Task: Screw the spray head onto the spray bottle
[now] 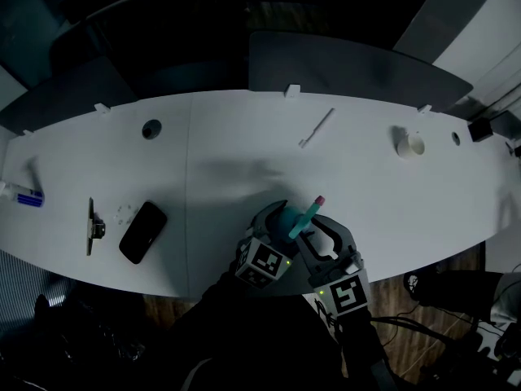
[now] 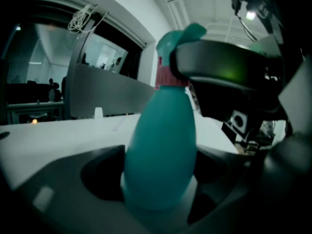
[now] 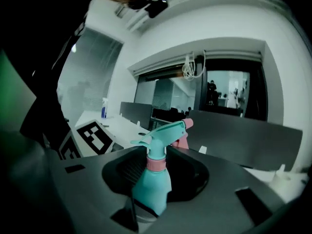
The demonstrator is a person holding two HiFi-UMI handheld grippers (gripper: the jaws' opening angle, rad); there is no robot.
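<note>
Left gripper (image 2: 158, 182): jaws clenched on the bottle (image 2: 161, 140), pinching the fat lower body from both sides; the bottle reads upright in that view. Right gripper (image 3: 153, 196): jaws drawn in round the same bottle, with the teal body in the cutout between them and the pink collar (image 3: 156, 164) and head (image 3: 163, 133) sticking up past the jaws. We can't tell whether it bites on body or collar. In the left gripper view one right jaw lies against the side of the head, just above the collar. The head sits on the bottle neck; how far it is threaded we can't tell. Its nozzle tip is pink and points to the upper right in the head view. There we see both grippers close together at lower centre of the frame, over the near edge of the white table (image 1: 228, 149), bottle between them. The left marker cube (image 3: 92, 136) shows at mid left of the right gripper view. On the table, well apart from the bottle: phone (image 1: 143, 231) lower left, white stick (image 1: 317, 127) upper centre, white cylinder (image 1: 411, 143) upper right, round hole (image 1: 151, 129) upper left. A dark partition (image 1: 350, 68) runs behind the far edge.
</note>
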